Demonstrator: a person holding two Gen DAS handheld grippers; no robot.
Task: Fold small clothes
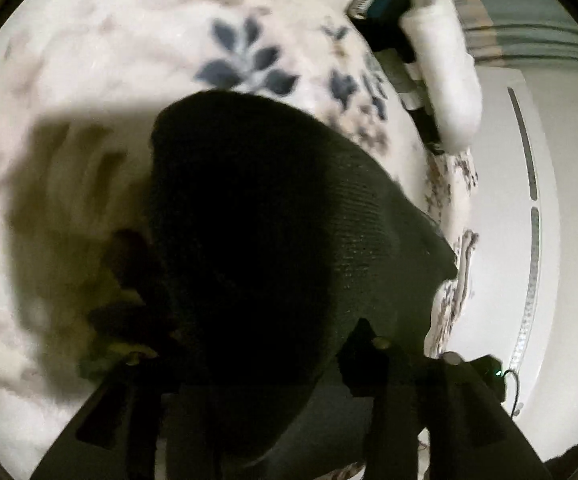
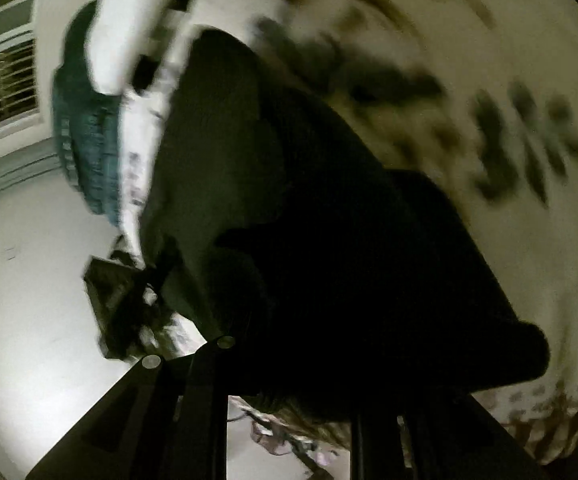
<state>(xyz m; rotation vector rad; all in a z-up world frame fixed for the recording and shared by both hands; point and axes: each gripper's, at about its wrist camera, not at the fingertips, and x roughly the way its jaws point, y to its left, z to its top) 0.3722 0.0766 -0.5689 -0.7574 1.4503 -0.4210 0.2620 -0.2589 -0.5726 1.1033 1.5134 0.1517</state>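
A dark knit garment (image 1: 269, 220) hangs in front of my left gripper (image 1: 257, 364), which is shut on its lower edge and holds it above a white floral bedspread (image 1: 129, 60). The same dark garment (image 2: 329, 240) fills the right wrist view, where my right gripper (image 2: 289, 376) is shut on it too. The other hand-held gripper, white-sleeved with a teal body (image 1: 393, 4), shows at the top right of the left view, and at the upper left of the right view (image 2: 85, 128). The fingertips are hidden by the cloth.
The bed's edge (image 1: 457, 248) runs down the right of the left view, with pale floor and a white unit (image 1: 529, 200) beyond. In the right view a window grille (image 2: 1, 80) and pale floor (image 2: 29, 280) lie left of the bed.
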